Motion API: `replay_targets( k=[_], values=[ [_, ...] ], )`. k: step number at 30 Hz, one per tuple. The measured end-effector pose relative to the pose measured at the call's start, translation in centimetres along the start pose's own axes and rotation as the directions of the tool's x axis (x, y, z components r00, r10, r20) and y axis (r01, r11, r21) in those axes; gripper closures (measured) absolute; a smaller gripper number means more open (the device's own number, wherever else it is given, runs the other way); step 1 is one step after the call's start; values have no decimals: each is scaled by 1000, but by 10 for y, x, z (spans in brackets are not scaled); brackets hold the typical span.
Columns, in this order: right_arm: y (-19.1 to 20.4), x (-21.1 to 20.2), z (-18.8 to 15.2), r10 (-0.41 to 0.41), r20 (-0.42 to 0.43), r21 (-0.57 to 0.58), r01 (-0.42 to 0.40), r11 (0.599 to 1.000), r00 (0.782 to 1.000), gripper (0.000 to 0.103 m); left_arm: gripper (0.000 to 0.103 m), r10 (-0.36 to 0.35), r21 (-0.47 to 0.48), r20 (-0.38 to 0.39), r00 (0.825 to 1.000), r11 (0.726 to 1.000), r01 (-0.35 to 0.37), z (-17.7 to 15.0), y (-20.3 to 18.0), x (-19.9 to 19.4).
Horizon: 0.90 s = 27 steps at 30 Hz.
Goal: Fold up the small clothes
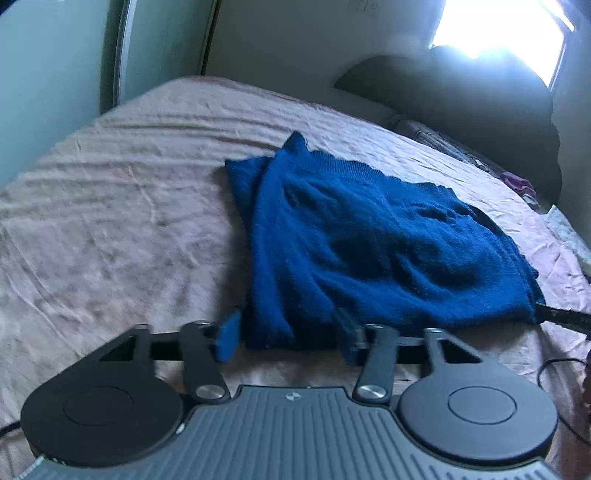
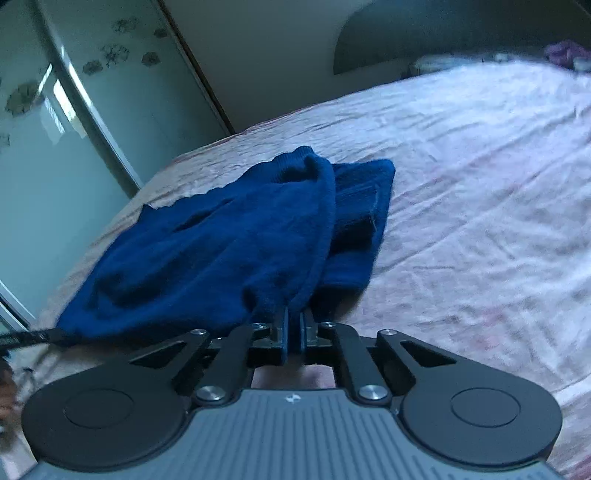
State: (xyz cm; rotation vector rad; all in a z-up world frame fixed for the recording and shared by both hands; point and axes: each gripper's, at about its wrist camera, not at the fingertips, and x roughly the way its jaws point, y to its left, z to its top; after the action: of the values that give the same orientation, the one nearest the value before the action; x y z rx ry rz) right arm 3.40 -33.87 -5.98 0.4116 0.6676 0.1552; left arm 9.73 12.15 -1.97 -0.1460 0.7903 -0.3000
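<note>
Left wrist view: left claw wide open, blue pads spread apart, nothing between them. Its fingertips sit at the near hem of the blue sweater; one pad is just beside the cloth, the other overlaps its edge, but whether it touches I can't tell. Sweater lies partly folded on the pink bed sheet, a top layer doubled over a lower one that sticks out along the left side. Far right corner of the garment meets a thin black bar coming in from the right edge. Dark headboard and bright window beyond the far side of the bed.

Right wrist view: right claw nearly closed, pads pinching a bunched bit of the blue sweater at its near corner. Cloth fans out from the grip toward the left edge of the bed; the lower folded layer shows to the right of the upper one. Pink bed sheet wrinkled, bare on the right. Glass wardrobe door behind the left side of the bed. A dark rod touches the sweater's left corner.
</note>
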Motion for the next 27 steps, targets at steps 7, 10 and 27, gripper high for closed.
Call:
replay_targets(
  k=[7, 10, 27],
  values=[
    [19, -16, -3, -158, 98, -143, 171, 975, 983, 99, 100, 12, 0, 28, 1000, 1000, -12, 1, 1, -12],
    [22, -25, 1, -187, 123, -169, 206, 964, 975, 99, 100, 18, -2, 52, 998, 1000, -18, 2, 4, -25],
    [24, -42, 16, -172, 130, -157, 192, 969, 976, 101, 95, 121, 74, 80, 989, 989, -127, 9, -3, -43]
  ],
)
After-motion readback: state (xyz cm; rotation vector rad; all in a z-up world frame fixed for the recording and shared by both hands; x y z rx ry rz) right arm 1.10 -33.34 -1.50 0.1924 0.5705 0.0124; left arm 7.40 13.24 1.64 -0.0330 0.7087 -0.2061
